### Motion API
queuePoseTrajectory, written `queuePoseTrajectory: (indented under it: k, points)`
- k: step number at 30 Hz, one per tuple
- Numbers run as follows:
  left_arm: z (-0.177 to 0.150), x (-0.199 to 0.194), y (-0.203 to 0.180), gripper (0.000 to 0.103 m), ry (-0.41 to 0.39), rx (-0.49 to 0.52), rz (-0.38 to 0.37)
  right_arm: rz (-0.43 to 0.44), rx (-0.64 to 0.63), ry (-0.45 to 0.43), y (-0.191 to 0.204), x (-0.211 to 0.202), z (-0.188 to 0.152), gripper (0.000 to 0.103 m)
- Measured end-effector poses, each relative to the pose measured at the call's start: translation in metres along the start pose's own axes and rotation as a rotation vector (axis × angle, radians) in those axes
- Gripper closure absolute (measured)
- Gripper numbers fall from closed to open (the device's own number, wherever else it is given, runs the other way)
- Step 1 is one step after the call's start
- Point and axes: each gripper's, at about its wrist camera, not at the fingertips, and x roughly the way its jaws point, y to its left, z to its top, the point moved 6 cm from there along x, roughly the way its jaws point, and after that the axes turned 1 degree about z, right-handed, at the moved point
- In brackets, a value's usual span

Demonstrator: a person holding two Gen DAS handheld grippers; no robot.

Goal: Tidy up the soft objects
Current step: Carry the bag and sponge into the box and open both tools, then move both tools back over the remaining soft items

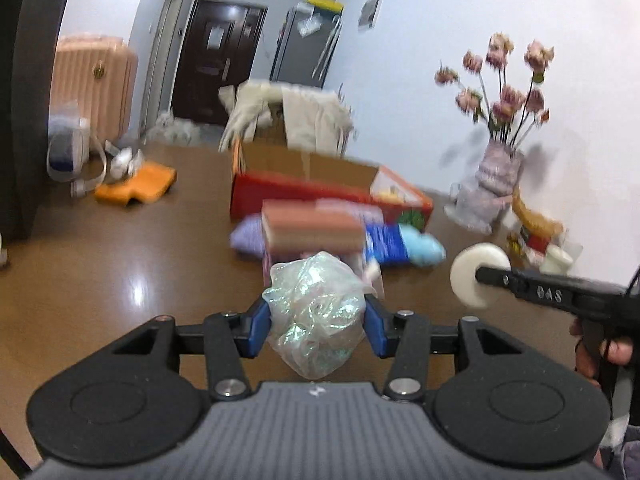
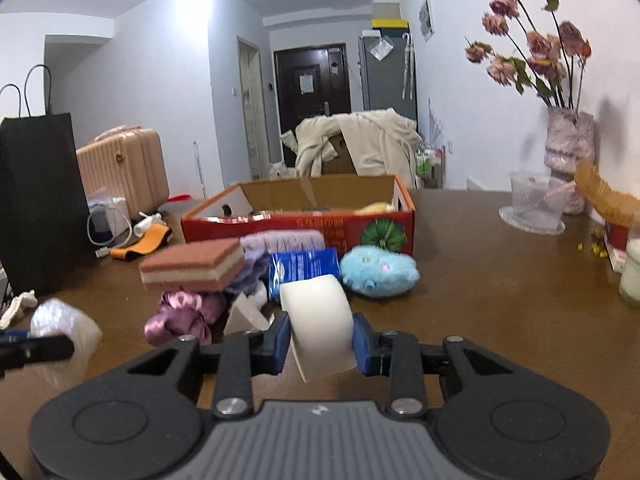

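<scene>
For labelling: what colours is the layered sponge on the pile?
Reddish-brown top and bottom with a cream middle layer: the sponge, clearest in the right wrist view.

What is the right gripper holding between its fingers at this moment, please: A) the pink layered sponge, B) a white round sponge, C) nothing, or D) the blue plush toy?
B: in the right wrist view the right gripper has its blue fingers pressed on either side of the white round sponge.

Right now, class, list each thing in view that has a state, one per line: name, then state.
left gripper: shut on the iridescent plastic bag, held above the table.
right gripper: shut on the white round sponge.
red cardboard box: open on top.
layered sponge: resting on the soft pile.
dark door: closed.
</scene>
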Motion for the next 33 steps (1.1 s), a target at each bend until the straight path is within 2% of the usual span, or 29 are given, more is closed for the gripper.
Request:
queuePoseTrajectory:
  k: [2, 5, 9, 12, 16, 18, 20, 22, 24, 26, 27, 33]
  points:
    - [0.029, 0.008, 0.005, 0.054, -0.05, 0.01, -0.015, 0.064, 0.014, -0.007, 0.0, 0.007, 0.022, 0.071]
    - [0.084, 0.038, 0.01, 0.053, -0.102, 0.043, -0.029, 0.087, -0.022, -0.047, -0.002, 0.026, 0.066, 0.071]
    - [0.154, 0.113, 0.018, 0.052, -0.072, 0.089, -0.009, 0.029, -0.064, -0.07, -0.023, 0.087, 0.133, 0.071]
    - [0.184, 0.194, 0.025, 0.051, -0.003, 0.16, 0.058, -0.024, -0.073, 0.004, -0.046, 0.162, 0.167, 0.071]
    - [0.198, 0.3, 0.048, 0.051, 0.113, 0.151, 0.157, -0.088, -0.051, 0.127, -0.074, 0.26, 0.187, 0.071]
    - [0.199, 0.334, 0.058, 0.05, 0.135, 0.147, 0.201, -0.142, -0.088, 0.169, -0.079, 0.299, 0.191, 0.07]
    - [0.197, 0.362, 0.063, 0.043, 0.177, 0.179, 0.215, -0.161, -0.117, 0.224, -0.082, 0.331, 0.189, 0.07]
    - [0.194, 0.375, 0.067, 0.028, 0.181, 0.204, 0.234, -0.196, -0.142, 0.243, -0.085, 0.355, 0.19, 0.07]
    - [0.194, 0.382, 0.07, 0.028, 0.199, 0.22, 0.255, -0.238, -0.173, 0.233, -0.087, 0.369, 0.19, 0.06]
    - [0.191, 0.387, 0.074, 0.024, 0.237, 0.216, 0.242, -0.249, -0.173, 0.225, -0.089, 0.377, 0.189, 0.035]
    - [0.192, 0.389, 0.077, 0.024, 0.249, 0.204, 0.24, -0.249, -0.164, 0.214, -0.09, 0.379, 0.188, 0.032]
    - [0.194, 0.385, 0.079, 0.021, 0.235, 0.183, 0.227, -0.246, -0.142, 0.171, -0.095, 0.371, 0.188, 0.027]
